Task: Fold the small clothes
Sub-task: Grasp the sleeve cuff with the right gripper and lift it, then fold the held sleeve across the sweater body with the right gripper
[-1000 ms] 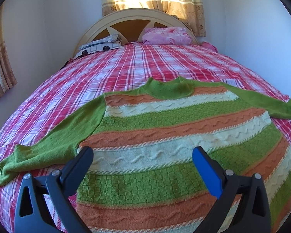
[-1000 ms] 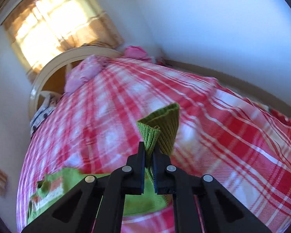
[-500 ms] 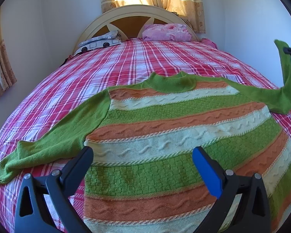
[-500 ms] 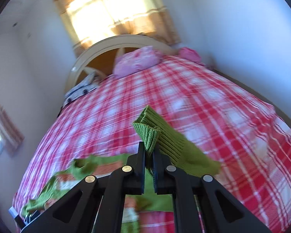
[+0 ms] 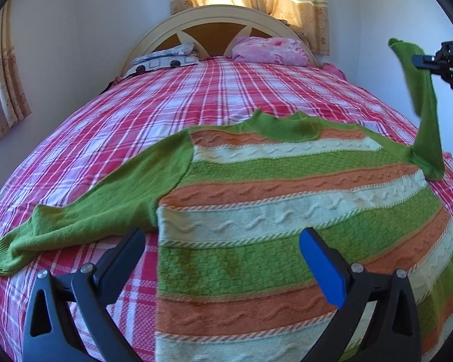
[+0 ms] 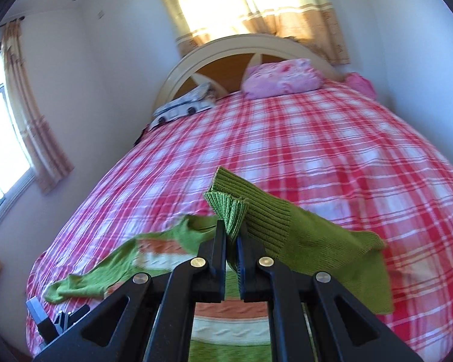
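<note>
Right gripper [image 6: 232,238], fingers clamped on the raised sleeve cuff [image 6: 226,208], should lay it flat across the striped sweater [image 5: 287,211]; left gripper [image 5: 220,250] hovers, fingers apart.

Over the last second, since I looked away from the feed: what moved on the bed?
The right gripper, shut on the sweater's right sleeve cuff throughout, lifted that sleeve from flat on the bedspread to hanging upright. The left gripper stayed open above the sweater, whose body and left sleeve still lie flat.
</note>
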Motion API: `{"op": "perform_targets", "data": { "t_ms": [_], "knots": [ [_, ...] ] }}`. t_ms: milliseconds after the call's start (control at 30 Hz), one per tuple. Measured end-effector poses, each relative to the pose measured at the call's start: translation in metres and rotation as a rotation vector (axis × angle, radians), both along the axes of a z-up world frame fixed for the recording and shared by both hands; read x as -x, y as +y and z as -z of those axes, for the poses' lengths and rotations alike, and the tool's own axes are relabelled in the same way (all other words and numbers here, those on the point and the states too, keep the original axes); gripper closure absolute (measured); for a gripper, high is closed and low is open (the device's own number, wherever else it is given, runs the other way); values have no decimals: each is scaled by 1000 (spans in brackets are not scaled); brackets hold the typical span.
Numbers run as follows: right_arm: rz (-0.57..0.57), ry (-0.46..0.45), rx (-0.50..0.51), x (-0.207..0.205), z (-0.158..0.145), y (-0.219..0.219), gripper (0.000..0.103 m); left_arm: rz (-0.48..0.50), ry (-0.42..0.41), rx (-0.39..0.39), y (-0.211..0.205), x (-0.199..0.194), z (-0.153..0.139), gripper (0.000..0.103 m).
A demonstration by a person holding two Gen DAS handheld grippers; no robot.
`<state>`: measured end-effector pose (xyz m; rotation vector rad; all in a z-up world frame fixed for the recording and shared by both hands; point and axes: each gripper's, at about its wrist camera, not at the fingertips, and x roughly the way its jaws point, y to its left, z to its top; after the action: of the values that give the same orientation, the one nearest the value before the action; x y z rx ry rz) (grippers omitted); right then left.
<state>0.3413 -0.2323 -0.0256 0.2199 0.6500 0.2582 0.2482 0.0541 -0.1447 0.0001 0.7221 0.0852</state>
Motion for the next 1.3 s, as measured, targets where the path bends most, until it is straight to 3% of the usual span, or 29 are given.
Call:
{"op": "perform_targets", "data": {
  "t_ms": [133,367,500,600,667,733,800,967,1033,1267,1300],
  "knots": [
    [-65,27,-23,-2,21,44,98,-27,-3,49,18,4,-2,0],
    [-182,95,-29,4,74,120,98,-73,-7,64,41,11,-2,0],
    [-227,159,-41,5,104,142,98,-81,5,69,47,13,0,0],
    [-251,200,-32,6,123,143,96,-64,14,72,45,12,-1,0],
    [-263,206,-32,13,127,133,88,-46,10,74,43,11,-3,0],
    [-253,188,-5,22,124,119,61,-23,12,73,37,8,-5,0],
    [-232,157,53,35,120,101,51,2,21,92,30,2,-4,3],
    [-171,138,142,67,117,57,51,67,38,98,7,-18,-6,7],
    [-154,138,148,77,119,42,50,93,52,145,2,-31,-6,8],
    [-155,137,193,101,139,31,47,125,144,188,-21,-65,16,41],
    [-161,141,197,102,142,33,46,126,161,203,-22,-70,21,53]
  ]
}}
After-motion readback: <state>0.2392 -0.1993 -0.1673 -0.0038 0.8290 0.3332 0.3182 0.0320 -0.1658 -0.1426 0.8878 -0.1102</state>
